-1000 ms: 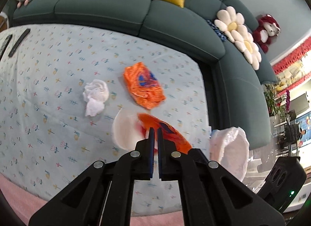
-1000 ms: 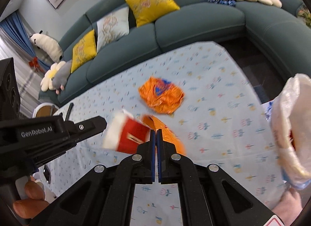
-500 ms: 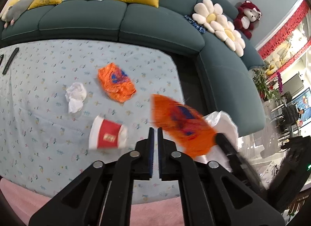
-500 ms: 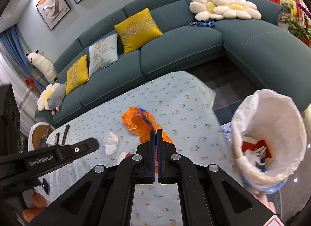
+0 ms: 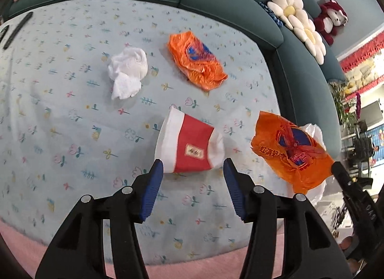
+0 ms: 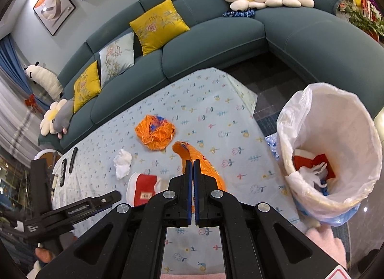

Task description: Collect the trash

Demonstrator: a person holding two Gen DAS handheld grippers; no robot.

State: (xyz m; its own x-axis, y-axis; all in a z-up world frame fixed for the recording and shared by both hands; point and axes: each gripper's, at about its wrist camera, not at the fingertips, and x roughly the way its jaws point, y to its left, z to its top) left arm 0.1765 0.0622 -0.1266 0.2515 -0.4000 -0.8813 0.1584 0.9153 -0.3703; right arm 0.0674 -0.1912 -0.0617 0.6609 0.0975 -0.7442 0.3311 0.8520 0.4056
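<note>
Floral blue tablecloth before teal sofa. Left gripper just opening, wide, empty, over cup. Right gripper pinches orange bag.

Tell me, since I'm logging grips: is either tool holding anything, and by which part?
The right tool pinches an orange wrapper by its edge. The left tool, jaws just opened, holds nothing; the paper cup lies beyond it.

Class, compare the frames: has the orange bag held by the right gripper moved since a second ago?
Yes. The orange bag, pinched in the right gripper, has left the red paper cup and been carried across the tablecloth toward the lined bin.
</note>
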